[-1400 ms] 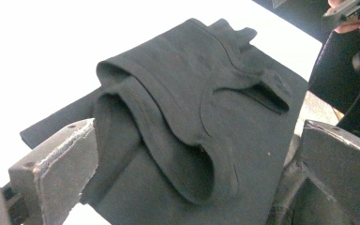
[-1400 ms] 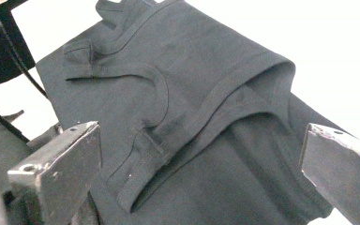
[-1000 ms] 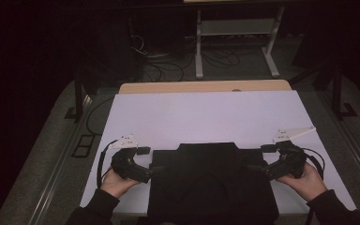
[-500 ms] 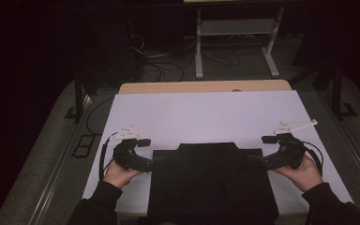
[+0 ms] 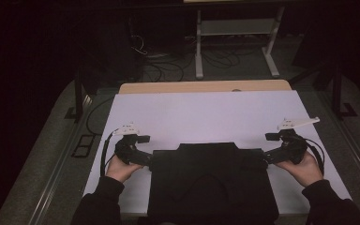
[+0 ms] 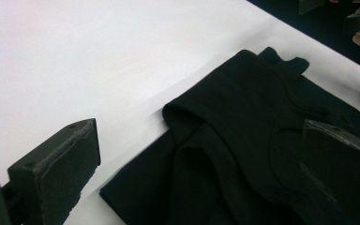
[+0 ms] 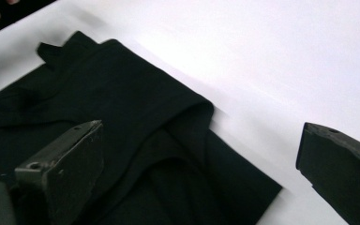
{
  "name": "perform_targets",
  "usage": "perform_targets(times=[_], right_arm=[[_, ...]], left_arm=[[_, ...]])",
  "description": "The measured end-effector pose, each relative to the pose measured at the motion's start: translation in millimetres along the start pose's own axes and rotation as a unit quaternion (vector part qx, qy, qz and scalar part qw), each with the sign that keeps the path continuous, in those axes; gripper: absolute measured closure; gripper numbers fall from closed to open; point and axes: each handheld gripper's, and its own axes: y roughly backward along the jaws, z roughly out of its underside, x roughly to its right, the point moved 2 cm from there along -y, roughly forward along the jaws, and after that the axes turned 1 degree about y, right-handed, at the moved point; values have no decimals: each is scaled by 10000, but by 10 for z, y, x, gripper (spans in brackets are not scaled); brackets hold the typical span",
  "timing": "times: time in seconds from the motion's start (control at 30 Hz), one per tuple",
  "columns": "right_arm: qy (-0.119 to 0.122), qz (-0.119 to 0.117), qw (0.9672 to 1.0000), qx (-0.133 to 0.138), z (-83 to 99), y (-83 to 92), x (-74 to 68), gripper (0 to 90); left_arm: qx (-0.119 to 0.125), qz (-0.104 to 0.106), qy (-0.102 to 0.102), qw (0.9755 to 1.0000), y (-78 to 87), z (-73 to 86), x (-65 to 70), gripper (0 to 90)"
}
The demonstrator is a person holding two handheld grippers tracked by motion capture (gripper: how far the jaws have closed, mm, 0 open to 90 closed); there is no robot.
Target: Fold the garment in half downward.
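Black cloth, a folded garment [image 5: 211, 180], lies flat on the near half of the white worktop [image 5: 206, 117], reaching to its near edge; its far edge shows a raised middle section with small notches at either end. In the gripper views the fabric is layered, with a folded flap near each far corner and soft creases across it. At its left far corner sits the left gripper [image 5: 143, 158], held in the person's left hand [image 5: 119, 166], forearm coming in from below; its jaws stand spread wide, one over bare worktop, the other over the cloth, grasping nothing. Mirrored at the right far corner, the right gripper [image 5: 269, 157] in the right hand [image 5: 302, 168] is likewise released, jaws astride the garment's corner.
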Motion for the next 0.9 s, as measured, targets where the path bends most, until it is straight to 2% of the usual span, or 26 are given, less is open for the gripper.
perform_targets(times=[0.23, 0.5, 0.9], right_arm=[[-90, 10, 10000, -16, 62, -42, 160, 18], [-51, 108, 9999, -71, 115, -84, 227, 29], [-90, 225, 9995, -189, 168, -166, 339, 61]], left_arm=[[-33, -87, 2, 10000, -8, 61, -96, 0], [-106, -131, 154, 9997, -46, 143, -222, 0], [-210, -216, 235, 9993, -109, 241, -354, 0]])
